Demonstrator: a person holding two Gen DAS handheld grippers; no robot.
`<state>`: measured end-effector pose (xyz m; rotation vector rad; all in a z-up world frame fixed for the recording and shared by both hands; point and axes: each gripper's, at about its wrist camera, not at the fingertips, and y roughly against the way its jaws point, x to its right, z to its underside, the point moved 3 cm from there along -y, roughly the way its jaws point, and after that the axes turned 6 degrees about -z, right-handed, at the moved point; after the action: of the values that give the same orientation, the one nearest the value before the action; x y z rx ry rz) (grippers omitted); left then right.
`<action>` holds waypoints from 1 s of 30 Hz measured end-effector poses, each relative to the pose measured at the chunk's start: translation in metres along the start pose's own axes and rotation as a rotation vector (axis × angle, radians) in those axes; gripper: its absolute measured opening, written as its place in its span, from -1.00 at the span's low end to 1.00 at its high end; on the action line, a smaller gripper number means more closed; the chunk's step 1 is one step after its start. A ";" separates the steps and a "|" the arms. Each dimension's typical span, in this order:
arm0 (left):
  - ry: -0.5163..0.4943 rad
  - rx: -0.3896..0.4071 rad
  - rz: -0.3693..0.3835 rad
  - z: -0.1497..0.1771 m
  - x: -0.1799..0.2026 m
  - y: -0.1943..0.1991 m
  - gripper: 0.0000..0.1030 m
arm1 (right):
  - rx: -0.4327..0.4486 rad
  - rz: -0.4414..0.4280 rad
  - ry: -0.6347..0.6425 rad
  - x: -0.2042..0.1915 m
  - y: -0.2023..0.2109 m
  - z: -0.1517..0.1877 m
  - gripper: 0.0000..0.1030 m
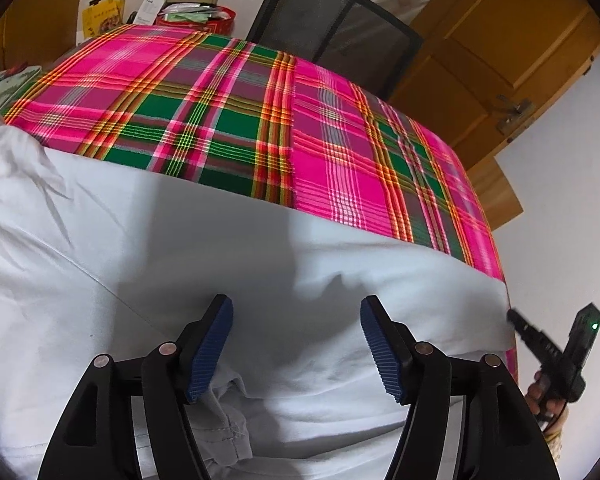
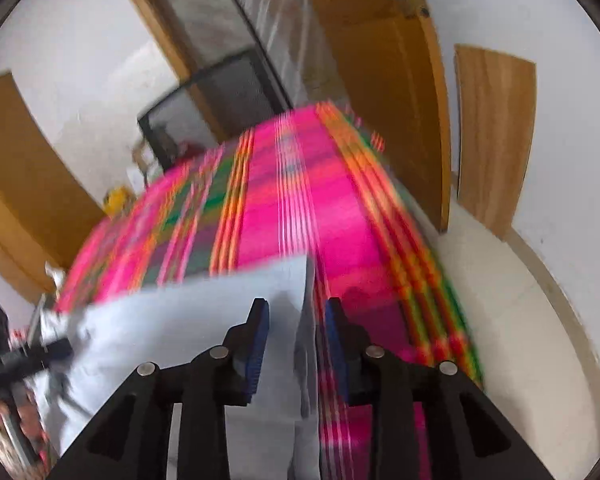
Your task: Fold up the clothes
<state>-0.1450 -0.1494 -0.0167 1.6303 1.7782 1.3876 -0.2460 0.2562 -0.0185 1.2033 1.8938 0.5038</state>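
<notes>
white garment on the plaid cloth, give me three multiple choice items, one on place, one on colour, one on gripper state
1. Where does the white garment lie?
A. on the plaid cloth
B. on the chair
C. on the floor

2. What colour are the gripper pads?
A. red
B. blue
C. yellow

3. How does the left gripper stand?
A. shut on the garment
B. open over the garment
C. shut on the chair

Answers: 1 A, plaid shows past its far edge; 2 B, ribbed blue faces; 3 B, pads stand wide apart, pinching no fabric.

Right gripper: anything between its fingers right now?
Yes. In the right wrist view, the edge of the white cotton garment runs between the right gripper fingers, over the pink-and-green plaid cloth. Motion blur hides whether the fingers press it.
</notes>
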 end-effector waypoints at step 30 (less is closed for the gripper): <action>-0.012 0.002 -0.010 0.000 0.002 -0.001 0.41 | 0.034 -0.161 -0.194 0.008 0.034 0.000 -0.94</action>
<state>-0.1460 -0.1472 -0.0172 1.6253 1.7793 1.3685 -0.2285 0.2794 0.0015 1.0695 1.8191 0.2596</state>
